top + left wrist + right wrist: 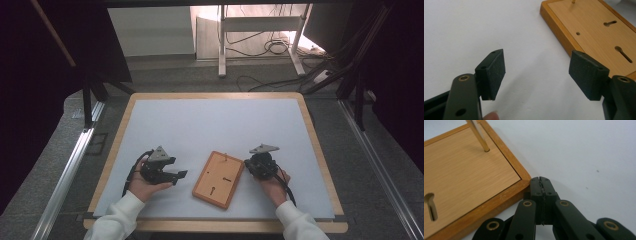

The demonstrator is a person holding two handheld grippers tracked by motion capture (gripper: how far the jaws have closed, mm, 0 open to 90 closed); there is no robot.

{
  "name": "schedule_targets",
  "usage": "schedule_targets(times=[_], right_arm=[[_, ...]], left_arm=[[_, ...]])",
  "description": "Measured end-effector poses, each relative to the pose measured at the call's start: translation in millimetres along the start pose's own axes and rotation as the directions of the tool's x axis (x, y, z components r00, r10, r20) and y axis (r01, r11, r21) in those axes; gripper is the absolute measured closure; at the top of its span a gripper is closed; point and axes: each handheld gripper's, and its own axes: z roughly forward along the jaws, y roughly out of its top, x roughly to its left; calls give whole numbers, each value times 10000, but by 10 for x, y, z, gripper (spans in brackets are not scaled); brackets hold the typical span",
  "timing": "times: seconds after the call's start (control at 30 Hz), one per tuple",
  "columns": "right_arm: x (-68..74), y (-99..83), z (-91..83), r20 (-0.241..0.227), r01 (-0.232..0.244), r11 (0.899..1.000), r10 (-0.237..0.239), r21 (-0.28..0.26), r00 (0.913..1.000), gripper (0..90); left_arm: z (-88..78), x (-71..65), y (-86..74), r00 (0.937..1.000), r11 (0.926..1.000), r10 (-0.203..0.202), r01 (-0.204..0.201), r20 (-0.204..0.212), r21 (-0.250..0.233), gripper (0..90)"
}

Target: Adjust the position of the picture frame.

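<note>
One wooden frame [218,179] lies flat, back side up, in the lower middle of the high view, between the two claws on the white tabletop [210,130]. Its long axis runs on a slant, from lower left to upper right of that picture, and a thin brass peg [479,135] stands up from its back panel near one short end, with keyhole slots [622,53] cut into the panel.

Nearest is the right claw [253,165], just beside the frame's upper right corner; in the right gripper view its tips [540,185] are pressed together with nothing between them and sit against the frame's rim at that corner, whether touching or a hair apart I cannot tell. From there the frame lies to the left.

Farther off, at lower left of the high view, the left claw [181,175] stands wide apart and empty, the frame's near long edge lying to its right, apart from its pads [587,73].

No container is on the tabletop.
</note>
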Motion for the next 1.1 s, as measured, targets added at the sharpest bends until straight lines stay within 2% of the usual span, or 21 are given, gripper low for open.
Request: schedule_targets(times=[0.47, 0.77, 0.9, 0.93, 1.0, 1.03, 1.1], right_arm=[[224, 188, 236, -13, 470, 9989, -470, -38, 9989, 900], [307, 255, 308, -187, 810, 9967, -812, -97, 9965, 900], [269, 247, 224, -195, 794, 9965, -799, -244, 9966, 900], [241, 233, 175, -208, 786, 9964, -793, -330, 9966, 900], [122, 144, -29, -289, 673, 9960, -691, -581, 9972, 900], [122, 144, -29, -289, 673, 9960, -691, -581, 9972, 900], [33, 72, -151, -327, 595, 9962, -617, -635, 9976, 900]], left_arm=[[5, 9, -8, 10000, 10000, 51, -51, -72, 70, 290], [1, 20, -13, 9999, 10000, 42, -42, -123, 46, 289], [-9, 29, -19, 9999, 10000, 31, -30, -158, 7, 287], [-13, 32, -20, 9998, 10000, 42, -42, -173, -10, 287], [-14, 52, -25, 9998, 10000, -10, 10, -183, -18, 287], [-14, 52, -25, 9998, 10000, -10, 10, -183, -18, 287], [-9, 60, -27, 9998, 10000, -33, 33, -204, -3, 288]])
